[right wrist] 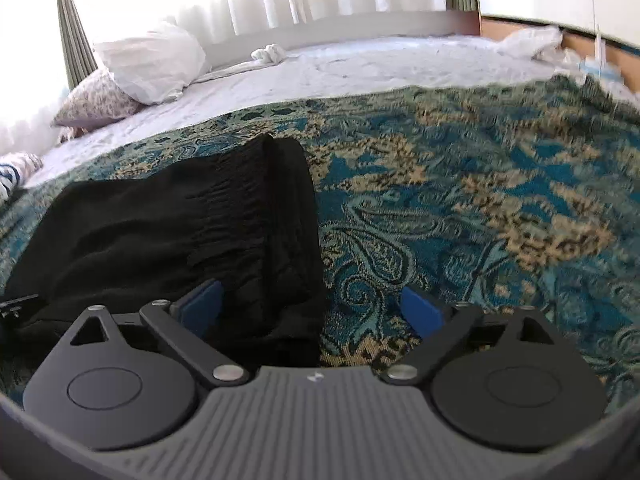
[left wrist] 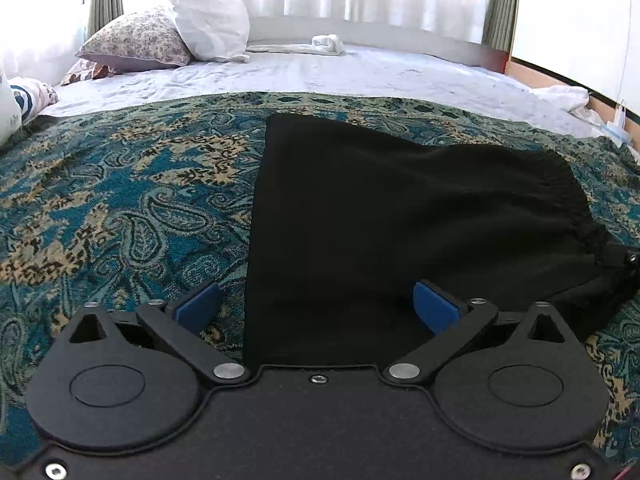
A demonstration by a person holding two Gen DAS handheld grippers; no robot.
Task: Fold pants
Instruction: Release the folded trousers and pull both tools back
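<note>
Black pants lie folded into a compact stack on the teal paisley bedspread. The gathered elastic waistband is at the right end in the left wrist view. My left gripper is open just above the near left edge of the pants, empty. In the right wrist view the pants lie at the left, waistband layers on top. My right gripper is open over the pants' near right corner, its left pad above the cloth and its right pad above the bedspread.
Beyond the bedspread is a pale sheet with a floral pillow, a white pillow and a rolled white cloth. Curtains and a window are behind. A crumpled white cloth lies at the bed's right edge.
</note>
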